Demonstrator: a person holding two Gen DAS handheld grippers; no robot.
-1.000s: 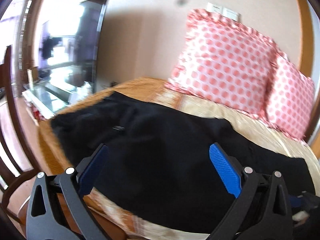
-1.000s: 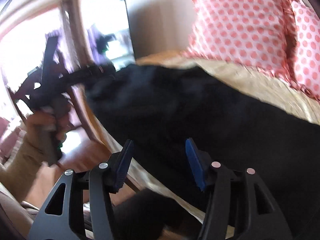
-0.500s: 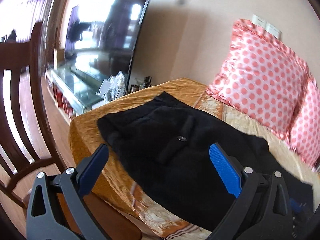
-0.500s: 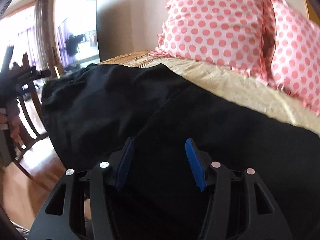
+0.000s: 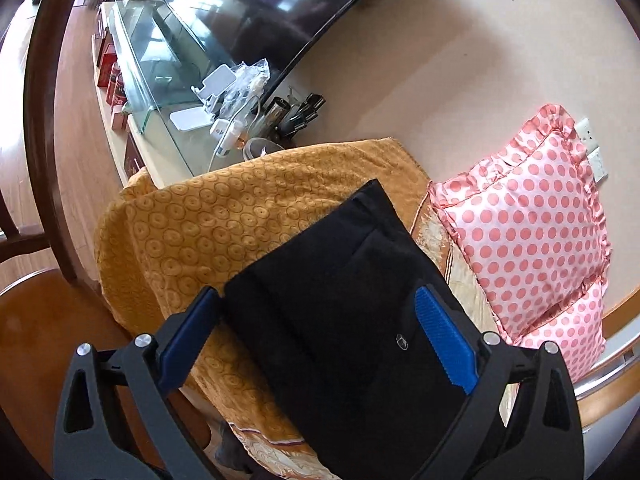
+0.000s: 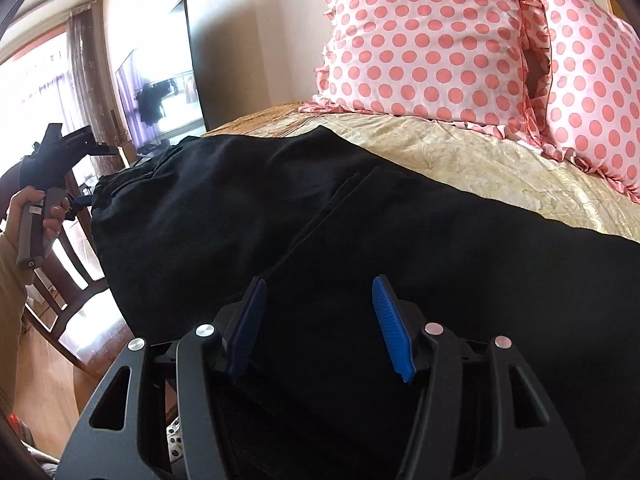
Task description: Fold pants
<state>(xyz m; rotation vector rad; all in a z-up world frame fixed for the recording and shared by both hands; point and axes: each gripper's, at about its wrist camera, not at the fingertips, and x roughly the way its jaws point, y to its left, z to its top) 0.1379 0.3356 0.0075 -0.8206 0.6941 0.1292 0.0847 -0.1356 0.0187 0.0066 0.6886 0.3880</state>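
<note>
Black pants (image 6: 360, 216) lie spread across the bed, waistband end toward the left edge. In the left wrist view the waist end of the pants (image 5: 344, 280) lies on an orange patterned cover. My left gripper (image 5: 316, 320) is open, its blue pads either side of the waist end, just above it. It also shows from the side in the right wrist view (image 6: 80, 144), held in a hand beside the bed's left edge. My right gripper (image 6: 320, 312) is open and empty, low over the middle of the pants.
Two pink polka-dot pillows (image 6: 432, 36) stand against the wall at the back of the bed. A dark wooden chair (image 5: 40, 120) stands beside the bed's left edge. A glass TV stand with small items (image 5: 192, 96) and a TV (image 6: 168, 76) lie beyond.
My left gripper has swung left and tilted down toward the waist end of the pants. My right gripper has moved in over the pants' middle. Both stay open.
</note>
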